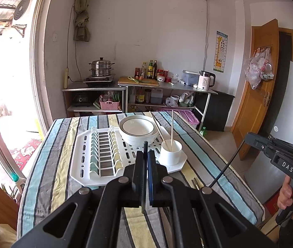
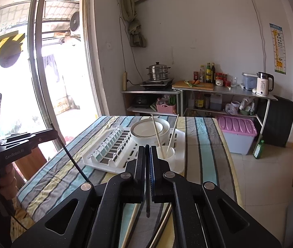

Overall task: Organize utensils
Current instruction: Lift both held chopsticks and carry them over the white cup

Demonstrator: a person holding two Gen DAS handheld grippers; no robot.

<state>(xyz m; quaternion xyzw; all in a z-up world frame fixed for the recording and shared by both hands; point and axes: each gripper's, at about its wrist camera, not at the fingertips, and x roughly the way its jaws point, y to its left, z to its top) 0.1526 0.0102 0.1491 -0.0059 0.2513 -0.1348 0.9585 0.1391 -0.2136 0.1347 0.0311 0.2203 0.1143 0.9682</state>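
Both grippers hover over the bench's near edge, left gripper (image 1: 145, 155) and right gripper (image 2: 147, 157), fingers pressed together, holding nothing. Two chopsticks (image 1: 171, 129) stand in the white cup (image 1: 170, 152) on the drying rack's (image 1: 80, 165) right corner; more utensils (image 2: 161, 225) lie loose at the near edge. Next — spread the fingers first, come down square on one stick, pinch mid-length so it doesn't swing.

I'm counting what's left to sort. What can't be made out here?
- Loose utensils on the table: in both views, mostly hidden under the left gripper and right gripper; count unclear.
- Cup bottom: in both views, its wall hides the lower ends of its chopsticks.
- Lower bowl: in both views, the upper bowl covers its inside.
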